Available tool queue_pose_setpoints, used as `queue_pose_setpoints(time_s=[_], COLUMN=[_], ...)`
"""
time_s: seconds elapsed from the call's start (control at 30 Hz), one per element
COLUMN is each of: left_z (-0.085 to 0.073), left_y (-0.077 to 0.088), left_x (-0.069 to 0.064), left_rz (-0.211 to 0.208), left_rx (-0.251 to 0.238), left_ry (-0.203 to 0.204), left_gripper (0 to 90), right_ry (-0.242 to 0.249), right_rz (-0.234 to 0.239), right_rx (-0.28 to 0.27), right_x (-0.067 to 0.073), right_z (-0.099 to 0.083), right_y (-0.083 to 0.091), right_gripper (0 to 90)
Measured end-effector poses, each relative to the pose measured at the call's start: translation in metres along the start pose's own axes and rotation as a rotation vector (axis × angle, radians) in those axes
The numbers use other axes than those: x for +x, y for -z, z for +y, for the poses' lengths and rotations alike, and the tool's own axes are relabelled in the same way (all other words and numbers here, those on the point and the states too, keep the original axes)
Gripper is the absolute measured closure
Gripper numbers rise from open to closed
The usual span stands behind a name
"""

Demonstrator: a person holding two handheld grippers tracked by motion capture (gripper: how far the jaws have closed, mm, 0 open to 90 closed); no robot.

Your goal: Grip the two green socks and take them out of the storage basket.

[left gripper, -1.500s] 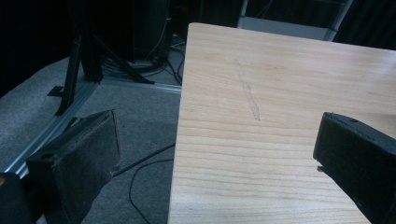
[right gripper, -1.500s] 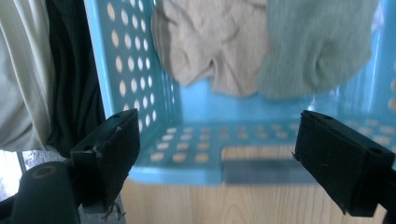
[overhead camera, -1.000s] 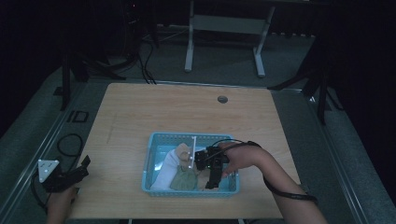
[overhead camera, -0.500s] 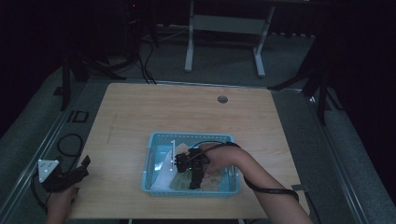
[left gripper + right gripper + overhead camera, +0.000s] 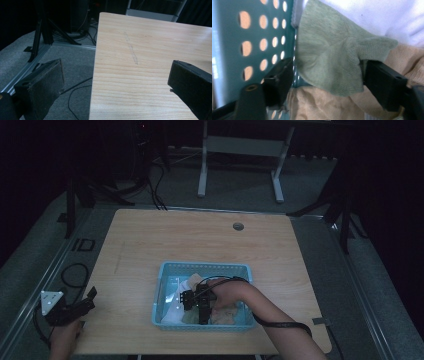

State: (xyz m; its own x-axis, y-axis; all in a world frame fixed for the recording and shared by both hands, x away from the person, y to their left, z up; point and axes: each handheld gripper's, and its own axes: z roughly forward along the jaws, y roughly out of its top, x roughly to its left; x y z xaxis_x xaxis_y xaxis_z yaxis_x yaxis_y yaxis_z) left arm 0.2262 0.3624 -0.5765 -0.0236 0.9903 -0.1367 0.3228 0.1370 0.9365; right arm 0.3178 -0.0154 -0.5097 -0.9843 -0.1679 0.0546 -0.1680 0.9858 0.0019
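Right gripper view: right tool [image 5: 325, 82] wide, jaws straddling green cloth [image 5: 329, 62] in basket [image 5: 234, 50]. Close squarely on fold; avoid tan cloth [image 5: 319, 105] beneath.

L gripper [image 5: 90, 298] jaws wide apart, R gripper [image 5: 325, 77] apart, pointed down, maybe touching cloth

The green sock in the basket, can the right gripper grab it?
Probably yes. The right gripper is down inside the blue basket, its jaws open on either side of the green sock. Nothing lies between jaws and sock, which lies on tan cloth.
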Motion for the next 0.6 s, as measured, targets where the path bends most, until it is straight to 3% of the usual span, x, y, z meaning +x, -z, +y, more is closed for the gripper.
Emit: queue_pose_setpoints(time_s=[0.1,0.13,0.27,0.6], left_z=[0.000,0.000,0.000,0.000], left_y=[0.000,0.000,0.000,0.000], left_x=[0.000,0.000,0.000,0.000], left_rz=[0.002,0.003,0.002,0.002], left_rx=[0.003,0.003,0.003,0.004], left_ry=[0.000,0.000,0.000,0.002], left_gripper=[0.7,0.7,0.7,0.7], right_ry=[-0.002,-0.008,-0.008,0.024], right_rz=[-0.036,-0.047,-0.046,-0.088], right_rx=[0.007,0.006,0.010,-0.014], right_x=[0.001,0.001,0.001,0.004], right_z=[0.001,0.001,0.000,-0.002], right_y=[-0.001,0.000,0.006,0.035], right_gripper=[47.1,58.1,79.0,83.0])
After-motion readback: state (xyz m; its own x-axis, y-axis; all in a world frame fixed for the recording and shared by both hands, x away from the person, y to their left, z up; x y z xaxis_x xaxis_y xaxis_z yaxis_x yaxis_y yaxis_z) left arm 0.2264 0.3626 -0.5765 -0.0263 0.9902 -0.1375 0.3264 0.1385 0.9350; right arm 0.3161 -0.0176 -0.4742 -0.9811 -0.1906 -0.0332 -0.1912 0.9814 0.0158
